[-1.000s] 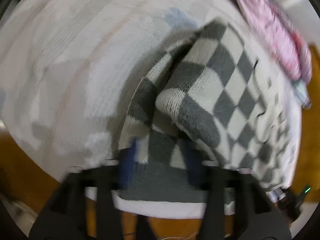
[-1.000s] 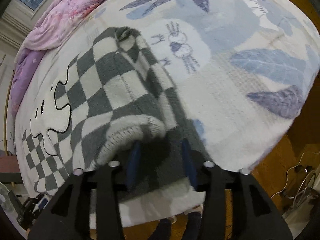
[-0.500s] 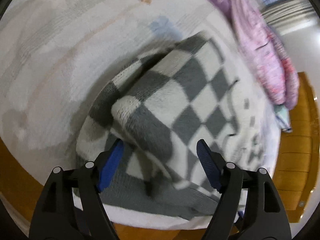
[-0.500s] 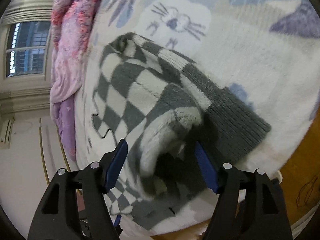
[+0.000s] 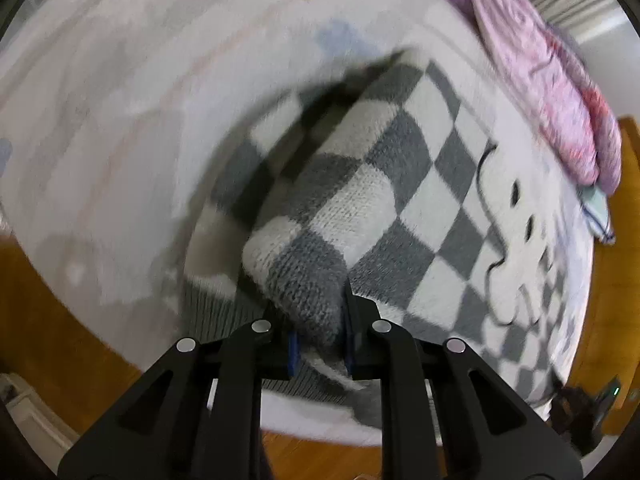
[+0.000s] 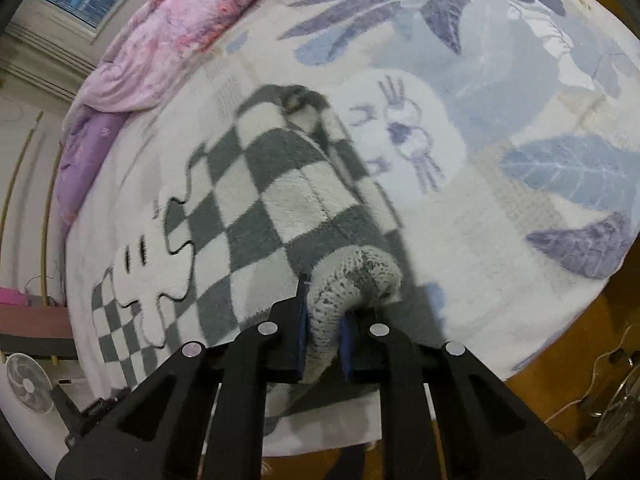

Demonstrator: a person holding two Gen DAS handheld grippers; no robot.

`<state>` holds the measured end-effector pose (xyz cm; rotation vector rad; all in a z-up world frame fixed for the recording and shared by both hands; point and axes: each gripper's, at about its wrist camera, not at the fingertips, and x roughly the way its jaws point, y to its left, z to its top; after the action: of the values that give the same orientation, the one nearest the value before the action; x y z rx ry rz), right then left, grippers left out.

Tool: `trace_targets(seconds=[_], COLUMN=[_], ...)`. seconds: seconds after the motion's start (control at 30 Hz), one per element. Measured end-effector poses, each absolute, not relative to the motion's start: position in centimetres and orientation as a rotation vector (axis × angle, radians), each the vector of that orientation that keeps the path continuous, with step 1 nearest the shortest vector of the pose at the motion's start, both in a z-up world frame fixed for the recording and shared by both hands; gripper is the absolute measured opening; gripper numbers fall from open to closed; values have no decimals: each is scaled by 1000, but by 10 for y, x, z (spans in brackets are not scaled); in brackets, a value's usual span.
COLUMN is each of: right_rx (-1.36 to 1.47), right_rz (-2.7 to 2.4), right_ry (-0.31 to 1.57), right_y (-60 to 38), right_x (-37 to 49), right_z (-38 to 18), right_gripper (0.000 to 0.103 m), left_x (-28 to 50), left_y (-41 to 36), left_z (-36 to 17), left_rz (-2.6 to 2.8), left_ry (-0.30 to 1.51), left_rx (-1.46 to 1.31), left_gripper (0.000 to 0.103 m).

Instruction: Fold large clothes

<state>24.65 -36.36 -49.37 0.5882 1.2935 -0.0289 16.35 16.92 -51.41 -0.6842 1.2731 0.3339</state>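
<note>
On the patterned bedspread [image 6: 520, 128], checkered sweater [image 6: 256, 208] folds pinched in left hand-held gripper [image 5: 320, 340] and right hand-held gripper [image 6: 323, 340].

You're looking at a grey-and-white checkered sweater [image 5: 384, 184] with a white cartoon figure outlined in black. Under it, the bedspread [image 6: 500, 128] is white with blue and purple leaves. At upper left of the right view, the quilt [image 6: 180, 44] is pink-purple floral.

Left tongs [image 5: 319, 336] showing matte black angular linkage arms, round silver screw heads, blue pads [image 5: 293, 350], right tongs [image 6: 323, 336] looking identical
</note>
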Motion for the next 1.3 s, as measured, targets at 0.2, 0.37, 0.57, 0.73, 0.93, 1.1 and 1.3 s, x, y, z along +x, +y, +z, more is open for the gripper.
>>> trace_targets(seconds=[0.2, 0.37, 0.57, 0.73, 0.93, 1.1, 1.3], right_rx=[499, 446, 475, 310, 236, 196, 162], right_rz=[-87, -122, -93, -159, 23, 227, 328], right_ry=[1424, 1433, 1439, 1408, 1267, 1217, 1262], right_y=[-357, -346, -354, -355, -295, -212, -131], right_x=[242, 241, 238, 234, 289, 356, 416], right_z=[-561, -575, -542, -505, -479, -477, -509], right_gripper=[13, 15, 28, 42, 38, 1, 0], left_x=[161, 170, 164, 161, 200, 230, 241], left_y=[167, 169, 178, 192, 191, 208, 217], left_z=[-555, -559, -526, -487, -479, -505, -520], left_rz=[400, 408, 350, 325, 283, 276, 269], left_ry=[1332, 1364, 1352, 1298, 1240, 1268, 1292], left_rx=[-676, -662, -674, -613, -524, -510, -477], left_gripper=[18, 28, 60, 69, 75, 75, 77])
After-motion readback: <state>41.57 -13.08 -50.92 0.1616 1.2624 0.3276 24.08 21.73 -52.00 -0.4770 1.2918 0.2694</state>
